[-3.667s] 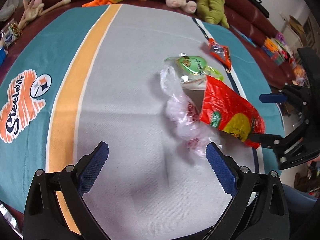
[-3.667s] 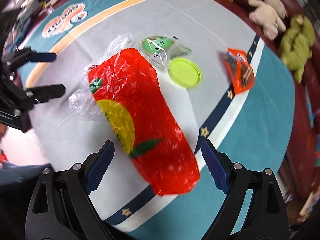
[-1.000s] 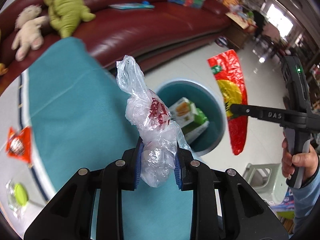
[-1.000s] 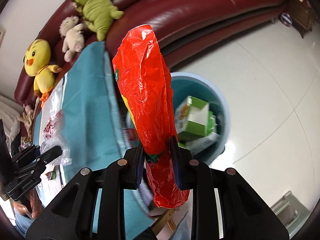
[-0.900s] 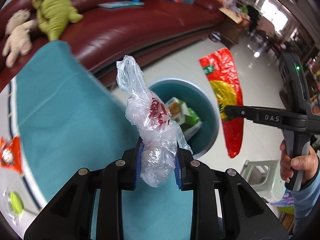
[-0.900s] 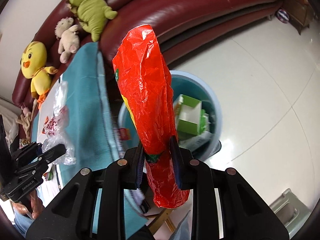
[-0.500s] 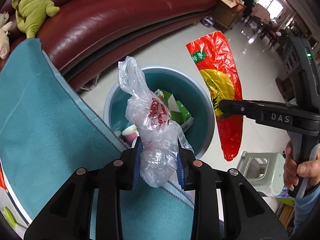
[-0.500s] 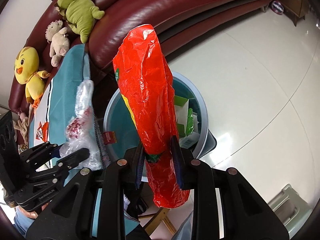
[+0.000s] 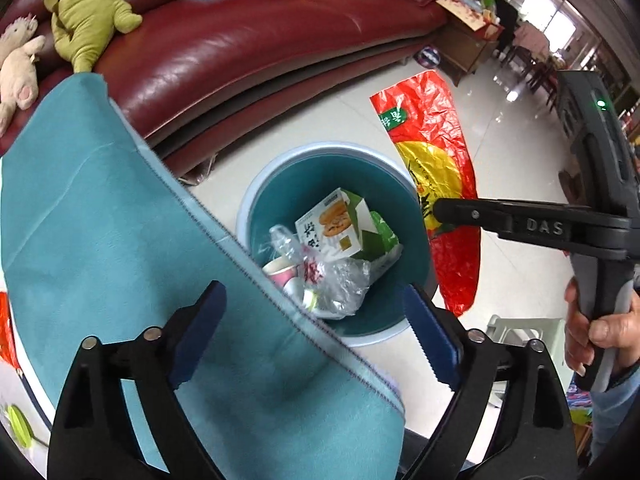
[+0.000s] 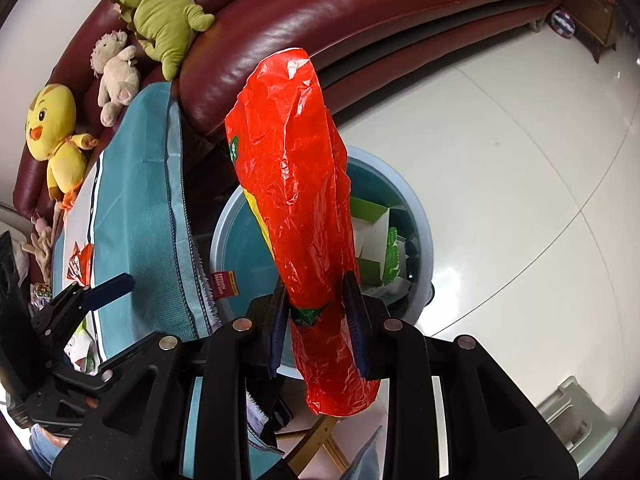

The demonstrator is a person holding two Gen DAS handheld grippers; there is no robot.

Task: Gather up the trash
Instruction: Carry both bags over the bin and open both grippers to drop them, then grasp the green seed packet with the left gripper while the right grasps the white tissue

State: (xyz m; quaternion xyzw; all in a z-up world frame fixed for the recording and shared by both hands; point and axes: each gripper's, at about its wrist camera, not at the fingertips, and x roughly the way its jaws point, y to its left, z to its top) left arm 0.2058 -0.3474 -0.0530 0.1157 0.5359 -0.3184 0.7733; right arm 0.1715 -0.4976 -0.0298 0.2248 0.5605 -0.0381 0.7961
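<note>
the left hand-held gripper (image 9: 316, 336) has just been opening and stands wide apart with nothing between its jaws; the clear plastic bag (image 9: 336, 280) lies in the teal bin (image 9: 280, 184). the right hand-held gripper (image 10: 316, 320) is clamped on the red bag (image 10: 296, 184), hanging above the bin.

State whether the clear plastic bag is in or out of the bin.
In. The clear plastic bag lies inside the teal bin among a carton and cup; the left gripper, jaws just opened, holds nothing.
</note>
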